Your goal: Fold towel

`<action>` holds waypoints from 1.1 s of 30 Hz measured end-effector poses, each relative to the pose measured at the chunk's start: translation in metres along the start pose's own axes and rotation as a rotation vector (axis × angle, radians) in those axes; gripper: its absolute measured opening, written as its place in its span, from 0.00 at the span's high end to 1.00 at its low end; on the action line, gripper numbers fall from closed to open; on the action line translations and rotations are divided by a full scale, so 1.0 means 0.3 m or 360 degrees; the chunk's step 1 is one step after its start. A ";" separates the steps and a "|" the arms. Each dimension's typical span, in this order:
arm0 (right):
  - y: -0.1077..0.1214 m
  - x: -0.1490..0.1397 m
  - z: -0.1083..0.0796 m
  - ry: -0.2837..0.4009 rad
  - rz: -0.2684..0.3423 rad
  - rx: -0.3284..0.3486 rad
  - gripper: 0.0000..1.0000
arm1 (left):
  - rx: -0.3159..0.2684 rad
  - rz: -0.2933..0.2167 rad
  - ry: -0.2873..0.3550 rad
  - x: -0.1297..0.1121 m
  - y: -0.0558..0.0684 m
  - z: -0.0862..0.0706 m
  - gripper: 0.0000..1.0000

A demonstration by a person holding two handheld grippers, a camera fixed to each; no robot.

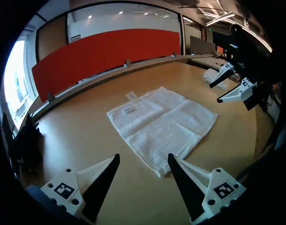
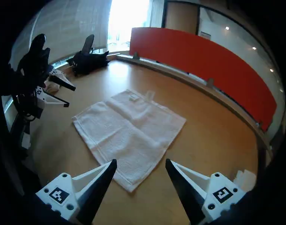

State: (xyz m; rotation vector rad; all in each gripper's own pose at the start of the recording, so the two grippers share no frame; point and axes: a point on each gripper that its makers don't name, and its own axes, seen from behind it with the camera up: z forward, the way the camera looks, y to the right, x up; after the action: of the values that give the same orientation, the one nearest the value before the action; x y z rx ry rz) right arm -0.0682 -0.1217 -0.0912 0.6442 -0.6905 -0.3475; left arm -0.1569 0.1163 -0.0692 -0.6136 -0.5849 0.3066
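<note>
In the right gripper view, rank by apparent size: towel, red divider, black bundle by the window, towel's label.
1. Red divider and towel: about alike; the divider sits farther off, so I won't rank them.
2. Black bundle.
3. Towel's label.

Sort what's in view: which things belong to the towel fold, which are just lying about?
In the job: towel, lying flat; left tongs, open; right tongs, open; table.
Lying about: red partition; dark bundle by the window; second white cloth.

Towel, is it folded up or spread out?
Spread out: the towel lies flat on the table, all four edges showing.
</note>
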 end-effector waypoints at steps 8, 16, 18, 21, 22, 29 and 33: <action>-0.032 -0.084 0.030 -0.0088 -0.0015 0.0044 0.00 | -0.0077 0.0043 -0.0093 -0.077 0.035 0.051 0.05; -0.055 -0.142 0.051 -0.0159 -0.0022 0.0079 0.00 | -0.0141 0.0070 -0.0179 -0.124 0.071 0.089 0.05; -0.057 -0.154 0.055 -0.0174 -0.0019 0.0085 0.00 | -0.0156 0.0075 -0.0201 -0.135 0.079 0.098 0.06; -0.059 -0.169 0.061 -0.0192 -0.0017 0.0092 0.00 | -0.0175 0.0081 -0.0231 -0.150 0.090 0.111 0.05; -0.059 -0.173 0.063 -0.0196 -0.0017 0.0094 0.00 | -0.0178 0.0084 -0.0238 -0.154 0.092 0.114 0.05; -0.055 -0.189 0.070 -0.0216 -0.0017 0.0106 0.00 | -0.0196 0.0097 -0.0279 -0.169 0.108 0.132 0.05; -0.053 -0.191 0.075 -0.0218 -0.0018 0.0112 0.00 | -0.0201 0.0081 -0.0304 -0.179 0.114 0.138 0.05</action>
State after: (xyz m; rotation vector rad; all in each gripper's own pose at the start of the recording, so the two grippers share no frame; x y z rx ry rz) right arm -0.1265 -0.1151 -0.1156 0.6958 -0.8331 -0.3817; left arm -0.2277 0.1382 -0.0855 -0.7264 -0.7774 0.3809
